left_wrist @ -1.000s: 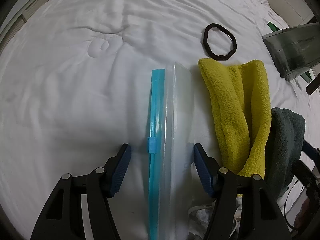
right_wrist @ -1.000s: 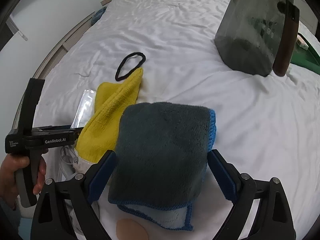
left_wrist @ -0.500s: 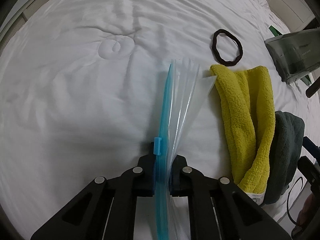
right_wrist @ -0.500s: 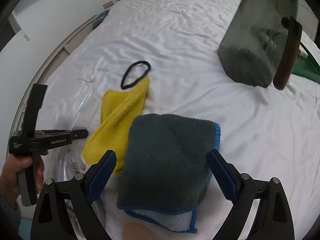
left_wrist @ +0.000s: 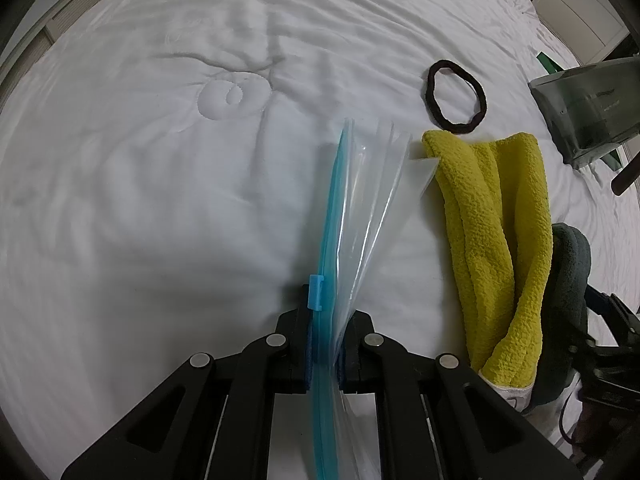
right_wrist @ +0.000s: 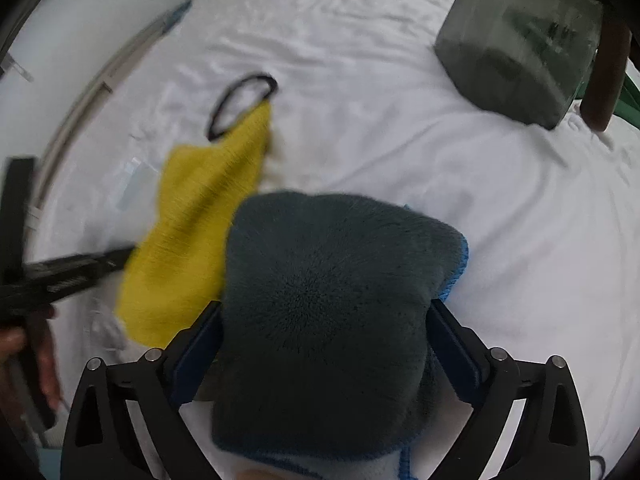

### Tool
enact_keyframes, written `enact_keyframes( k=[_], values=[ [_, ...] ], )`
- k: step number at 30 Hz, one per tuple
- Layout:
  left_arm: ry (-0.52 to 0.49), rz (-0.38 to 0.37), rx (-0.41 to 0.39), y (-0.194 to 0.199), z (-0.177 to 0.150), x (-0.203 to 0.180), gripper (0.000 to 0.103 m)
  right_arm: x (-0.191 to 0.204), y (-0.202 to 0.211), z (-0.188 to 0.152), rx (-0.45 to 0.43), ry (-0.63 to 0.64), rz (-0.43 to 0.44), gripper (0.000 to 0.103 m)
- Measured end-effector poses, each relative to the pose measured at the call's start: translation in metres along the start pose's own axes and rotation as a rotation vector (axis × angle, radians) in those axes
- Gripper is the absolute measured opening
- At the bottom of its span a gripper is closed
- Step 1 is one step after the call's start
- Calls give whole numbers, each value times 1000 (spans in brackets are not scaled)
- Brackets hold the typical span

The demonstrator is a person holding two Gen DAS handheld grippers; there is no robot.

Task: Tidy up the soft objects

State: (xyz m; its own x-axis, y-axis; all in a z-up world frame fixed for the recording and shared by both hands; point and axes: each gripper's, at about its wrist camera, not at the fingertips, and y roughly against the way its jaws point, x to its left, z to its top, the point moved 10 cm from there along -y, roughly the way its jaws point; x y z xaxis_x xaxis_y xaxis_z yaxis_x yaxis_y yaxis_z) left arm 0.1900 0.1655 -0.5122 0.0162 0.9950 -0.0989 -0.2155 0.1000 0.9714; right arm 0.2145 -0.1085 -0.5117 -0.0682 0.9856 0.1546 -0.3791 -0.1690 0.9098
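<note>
Left gripper (left_wrist: 324, 344) fingers pinch the zip bag (left_wrist: 360, 216) edge; right gripper (right_wrist: 324, 348) fingers stand wide, flanking the grey towel (right_wrist: 332, 300).

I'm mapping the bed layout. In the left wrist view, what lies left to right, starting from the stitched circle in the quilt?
Stitched circle → zip bag → yellow towel → dark grey towel.

A bed with a white quilted cover (left_wrist: 168, 184) carried everything. On it lay a black hair band (left_wrist: 457, 98), at twelve o'clock from and just beside a folded yellow cloth (left_wrist: 496, 232). A dark grey cloth (right_wrist: 332, 312) lay at three o'clock of the yellow one, touching it. A dark translucent bin (right_wrist: 516, 36) rested at two o'clock, well apart.
</note>
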Motion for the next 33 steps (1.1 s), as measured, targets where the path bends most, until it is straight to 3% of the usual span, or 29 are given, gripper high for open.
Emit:
enact_keyframes(
  k=[1, 3, 6, 24, 33],
  values=[
    [-3, 2, -2, 1, 1, 1, 5, 0, -3, 0, 3, 10, -19, 83],
    [0, 7, -12, 2, 2, -1, 4, -2, -5, 1, -1, 43, -73, 53],
    [17, 11, -33, 10, 2, -2, 3, -3, -3, 3, 2, 63, -63, 37],
    [130, 65, -83, 77, -11, 23, 3, -12, 75, 12, -87, 115, 32, 31],
    [164, 71, -118, 136, -27, -8, 3, -23, 119, 13, -98, 173, 63, 31]
  ],
)
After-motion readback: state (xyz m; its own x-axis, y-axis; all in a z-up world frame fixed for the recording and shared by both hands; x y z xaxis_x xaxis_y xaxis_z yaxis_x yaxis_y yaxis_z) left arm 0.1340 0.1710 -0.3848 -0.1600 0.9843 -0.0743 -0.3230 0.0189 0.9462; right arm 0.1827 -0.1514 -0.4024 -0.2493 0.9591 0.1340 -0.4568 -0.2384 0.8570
